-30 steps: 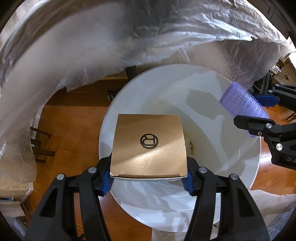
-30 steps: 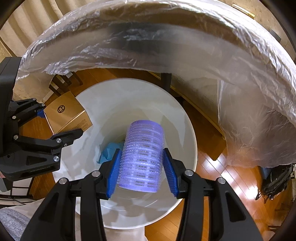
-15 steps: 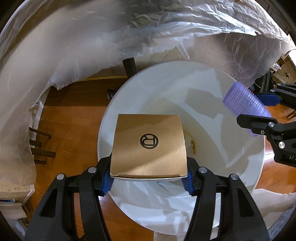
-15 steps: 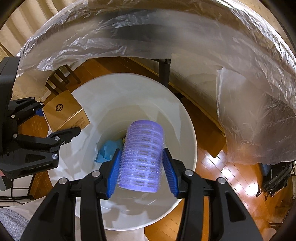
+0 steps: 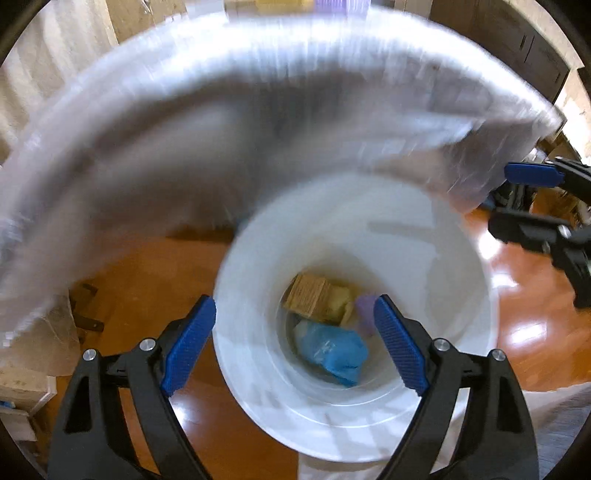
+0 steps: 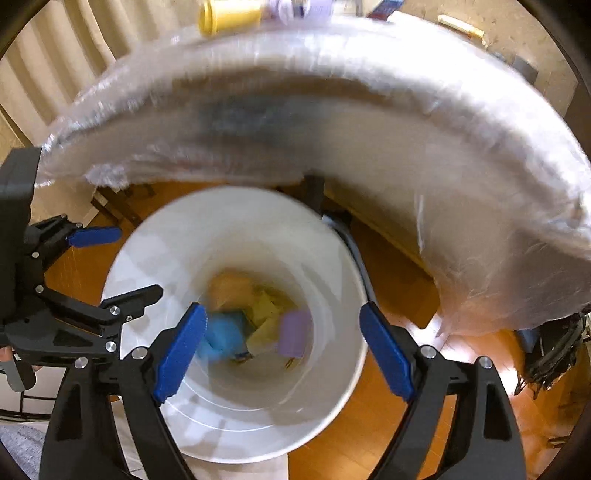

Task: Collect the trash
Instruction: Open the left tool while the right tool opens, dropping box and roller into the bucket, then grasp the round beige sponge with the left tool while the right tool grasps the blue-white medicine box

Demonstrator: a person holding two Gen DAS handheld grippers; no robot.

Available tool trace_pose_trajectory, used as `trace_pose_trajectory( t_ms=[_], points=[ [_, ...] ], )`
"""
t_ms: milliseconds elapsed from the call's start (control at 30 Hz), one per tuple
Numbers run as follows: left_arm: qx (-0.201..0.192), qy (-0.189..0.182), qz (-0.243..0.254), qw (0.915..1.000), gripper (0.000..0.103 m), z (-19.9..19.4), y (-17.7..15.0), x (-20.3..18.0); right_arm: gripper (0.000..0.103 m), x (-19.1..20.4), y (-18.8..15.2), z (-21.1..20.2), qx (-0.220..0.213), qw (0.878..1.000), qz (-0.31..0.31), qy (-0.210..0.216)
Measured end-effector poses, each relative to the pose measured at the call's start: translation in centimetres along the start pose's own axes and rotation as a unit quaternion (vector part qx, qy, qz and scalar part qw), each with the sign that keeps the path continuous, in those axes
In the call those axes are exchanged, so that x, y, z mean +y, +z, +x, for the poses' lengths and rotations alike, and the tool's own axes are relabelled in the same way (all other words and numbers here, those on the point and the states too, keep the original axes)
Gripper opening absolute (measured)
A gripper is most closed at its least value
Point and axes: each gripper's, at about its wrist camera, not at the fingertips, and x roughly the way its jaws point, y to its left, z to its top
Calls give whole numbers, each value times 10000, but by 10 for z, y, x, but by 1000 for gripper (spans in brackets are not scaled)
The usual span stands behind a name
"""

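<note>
We hold both grippers over the white bin (image 5: 461, 369), pointing steeply down into its mouth, so that whatever we let go falls inside and not on the wooden floor (image 5: 155, 280).

Left gripper (image 5: 295, 343): jaws opening, blue pads wide apart, nothing between them. Right gripper (image 6: 280, 349): jaws opening too, pads apart and empty.

Trash now lies at the bottom of the bin: the brown box (image 5: 308, 297) at the far side, the purple roller (image 6: 294, 332) to the right, a blue crumpled piece (image 5: 332, 352) at the near left, some yellow scraps (image 6: 264, 314) between them (both views are motion-blurred, so finer detail is not readable).

Change from a second ago: then the left gripper was clamped on the brown box and the right on the purple roller, both above the bin's rim. Both items have since dropped in.

More items, a yellow container (image 6: 231, 16) among them, stand on the plastic-covered table (image 6: 369, 92) beyond the bin; we judge the collecting is not finished.
</note>
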Motion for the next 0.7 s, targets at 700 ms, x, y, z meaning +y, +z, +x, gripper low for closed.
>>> trace_pose_trajectory(
  t_ms=[700],
  points=[
    [-1100,-45,156,9938,100,-34,185,86,99,-60,196,-96,-1952,9767,-284,-847]
  ],
)
